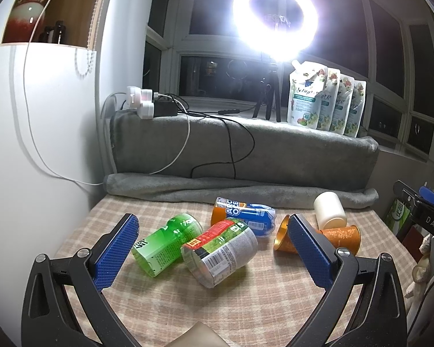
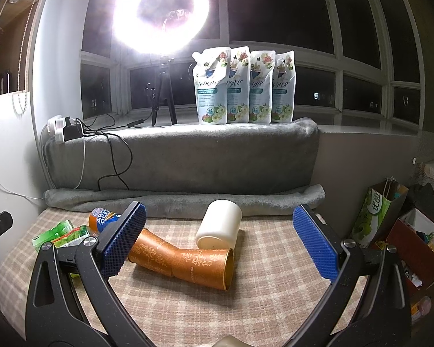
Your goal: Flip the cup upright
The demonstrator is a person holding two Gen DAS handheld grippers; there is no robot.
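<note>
Several cups lie on their sides on the checked tablecloth (image 1: 263, 295). In the left wrist view a green cup (image 1: 165, 245), a clear cup with a red and green label (image 1: 221, 250) and a blue and orange cup (image 1: 246, 215) lie between my open left gripper's (image 1: 214, 248) pads. Two orange patterned cups (image 2: 185, 258) lie end to end, and a cream cup (image 2: 220, 225) lies behind them. My right gripper (image 2: 218, 241) is open and empty, above the orange cups. The cream cup also shows in the left wrist view (image 1: 329, 209).
A grey rolled blanket (image 2: 182, 196) lines the back of the table under a padded sill. Detergent pouches (image 2: 243, 86), a ring light (image 2: 162, 11) on a tripod and a power strip (image 2: 62, 130) with cables stand on the sill. Boxes and bags (image 2: 390, 231) sit at the right.
</note>
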